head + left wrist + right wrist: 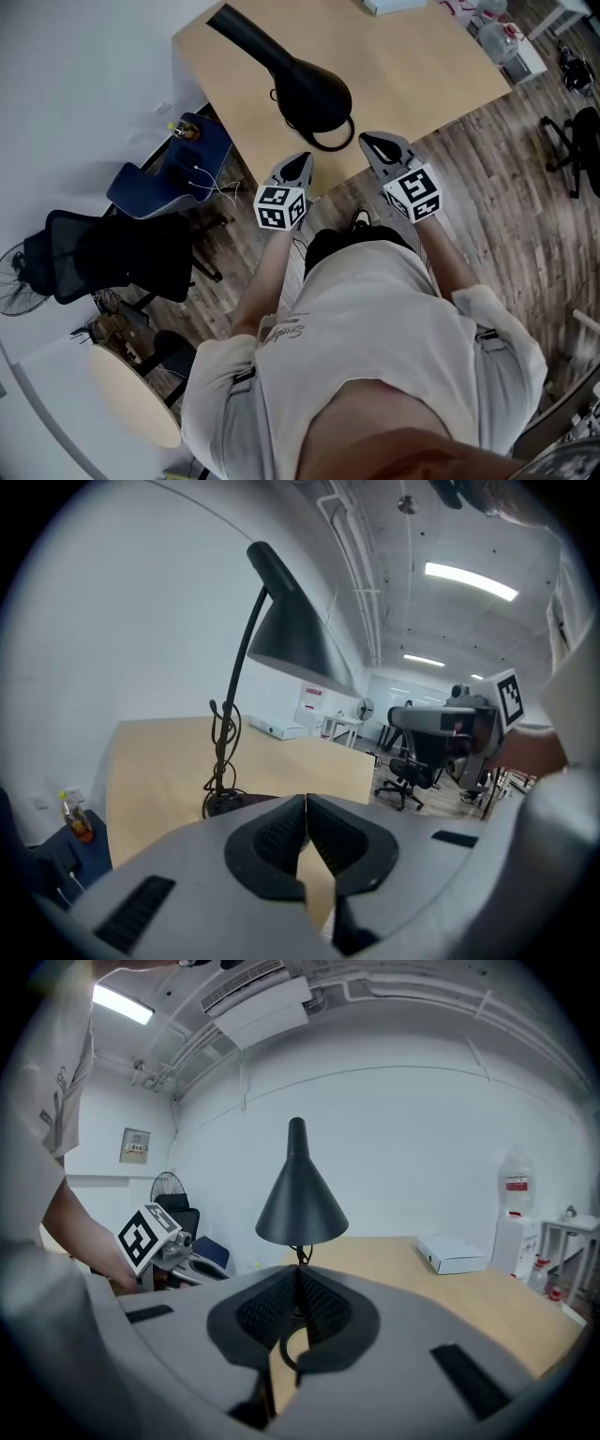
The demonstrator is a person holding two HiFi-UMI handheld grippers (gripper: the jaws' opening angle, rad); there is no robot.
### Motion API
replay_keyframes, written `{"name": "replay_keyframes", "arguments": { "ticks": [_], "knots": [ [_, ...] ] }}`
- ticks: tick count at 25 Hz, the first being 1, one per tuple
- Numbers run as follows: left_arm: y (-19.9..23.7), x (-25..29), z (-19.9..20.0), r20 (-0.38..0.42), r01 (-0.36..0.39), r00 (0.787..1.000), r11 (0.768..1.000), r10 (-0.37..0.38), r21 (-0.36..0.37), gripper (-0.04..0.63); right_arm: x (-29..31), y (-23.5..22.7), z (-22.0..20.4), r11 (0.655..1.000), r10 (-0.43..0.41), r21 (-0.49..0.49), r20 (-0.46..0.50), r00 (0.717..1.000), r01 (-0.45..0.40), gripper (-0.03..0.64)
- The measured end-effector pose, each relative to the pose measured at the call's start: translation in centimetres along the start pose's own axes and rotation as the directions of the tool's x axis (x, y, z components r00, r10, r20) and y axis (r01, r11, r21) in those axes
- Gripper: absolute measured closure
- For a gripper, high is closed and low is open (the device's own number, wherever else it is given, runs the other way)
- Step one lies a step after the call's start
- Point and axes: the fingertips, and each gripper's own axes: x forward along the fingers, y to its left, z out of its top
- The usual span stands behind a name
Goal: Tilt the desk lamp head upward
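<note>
Matt black lamp (309,89), smooth pale wood desk (422,84), plank floor (506,187), matt grey plastic left gripper (306,803), ribbed black pads (277,841).

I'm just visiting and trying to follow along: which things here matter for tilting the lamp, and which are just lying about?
Part of the job: desk lamp head; lamp stem; left gripper and right gripper, both shut and empty, not touching the lamp.

Just lying about: white box on the desk; black office chair; floor fan; round table.
</note>
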Motion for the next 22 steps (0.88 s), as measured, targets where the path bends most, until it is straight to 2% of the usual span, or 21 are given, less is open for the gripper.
{"name": "replay_keyframes", "arguments": {
  "ticks": [8,14,22],
  "knots": [
    [2.6,6.4,-4.2,-0.157,-0.028,0.987,1.000,0.025,-0.014,0.580,2.4,-1.8,-0.6,0.998,0.060,0.021,-0.026,0.998,-0.059,0.621],
    [4.5,9.6,-8.3,-0.275,-0.045,0.961,0.998,0.028,-0.054,0.580,3.2,-1.9,-2.0,0.994,0.097,0.050,-0.058,0.994,-0.095,0.621],
    [5.5,11.5,-11.1,-0.394,-0.056,0.917,0.998,0.054,0.007,0.580,4.0,-2.0,-2.3,0.989,0.135,0.070,-0.061,0.989,-0.130,0.621]
  ]
}}
